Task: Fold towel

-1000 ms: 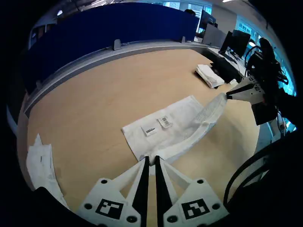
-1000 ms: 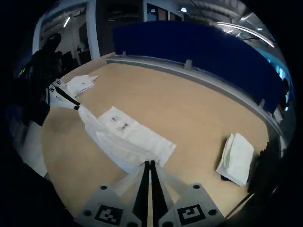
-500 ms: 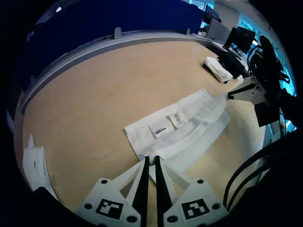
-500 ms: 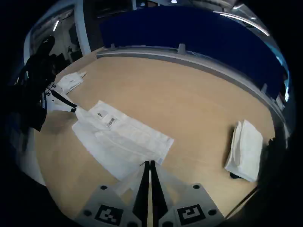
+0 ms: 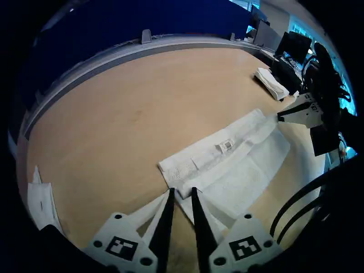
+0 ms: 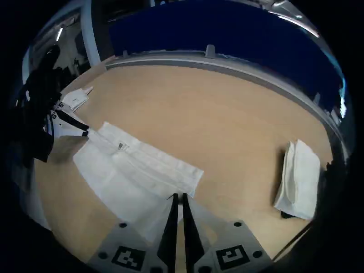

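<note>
left gripper view | left gripper [image 5: 181, 199] spread, towel [image 5: 239, 170] corner between | right gripper [image 6: 179, 202] pinches towel, contact hidden

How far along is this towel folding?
Early. One lengthwise fold looks laid: the towel lies flat with a doubled strip along its far edge. In hand: the left tool and right tool sit at its two ends. To do: the remaining folds, to match the folded stack.
</note>
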Available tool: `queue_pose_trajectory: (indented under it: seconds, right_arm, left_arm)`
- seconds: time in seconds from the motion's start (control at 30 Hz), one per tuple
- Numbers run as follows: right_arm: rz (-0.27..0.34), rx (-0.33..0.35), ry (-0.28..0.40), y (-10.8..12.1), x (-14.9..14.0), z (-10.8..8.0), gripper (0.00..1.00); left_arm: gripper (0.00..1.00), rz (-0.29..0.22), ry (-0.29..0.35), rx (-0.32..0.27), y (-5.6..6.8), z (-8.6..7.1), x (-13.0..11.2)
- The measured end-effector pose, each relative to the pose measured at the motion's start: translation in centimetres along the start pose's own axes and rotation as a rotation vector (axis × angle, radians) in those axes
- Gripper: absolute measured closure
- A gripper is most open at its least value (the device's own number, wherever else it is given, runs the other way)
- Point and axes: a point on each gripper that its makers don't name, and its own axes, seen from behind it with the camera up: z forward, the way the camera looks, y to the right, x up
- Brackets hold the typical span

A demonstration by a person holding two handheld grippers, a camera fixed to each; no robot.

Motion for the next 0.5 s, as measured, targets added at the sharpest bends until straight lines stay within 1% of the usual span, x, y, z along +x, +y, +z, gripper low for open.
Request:
queue_pose_trajectory:
  seconds: [0.13, 0.17, 0.23, 0.33, 0.4, 0.43, 0.5]
  right_arm:
    - [-0.005, -0.005, 0.000, 0.1, 0.1, 0.4, 0.90]
    - [-0.007, -0.008, 0.000, 0.1, 0.2, 0.4, 0.89]
    - [-0.012, -0.017, 0.004, 0.2, 0.3, 0.5, 0.83]
    - [-0.021, -0.033, 0.012, 0.5, 0.6, 0.5, 0.58]
    - [-0.026, -0.040, 0.018, 0.7, 0.7, 0.4, 0.40]
    - [-0.028, -0.040, 0.023, 0.8, 0.8, 0.4, 0.32]
    - [-0.030, -0.040, 0.031, 0.8, 1.0, 0.3, 0.22]
  left_arm:
    - [0.62, 0.003, 0.001, 0.017, -0.3, 0.1, 0.1]
    - [0.61, 0.003, 0.002, 0.021, -0.4, 0.1, 0.1]
    - [0.57, -0.001, 0.006, 0.027, -0.6, 0.0, 0.2]
    - [0.50, -0.005, 0.011, 0.032, -0.8, -0.1, 0.3]
    - [0.43, -0.004, 0.012, 0.035, -0.9, -0.2, 0.3]
    - [0.42, -0.002, 0.013, 0.038, -1.0, -0.3, 0.3]
    - [0.40, 0.003, 0.014, 0.042, -1.1, -0.5, 0.3]
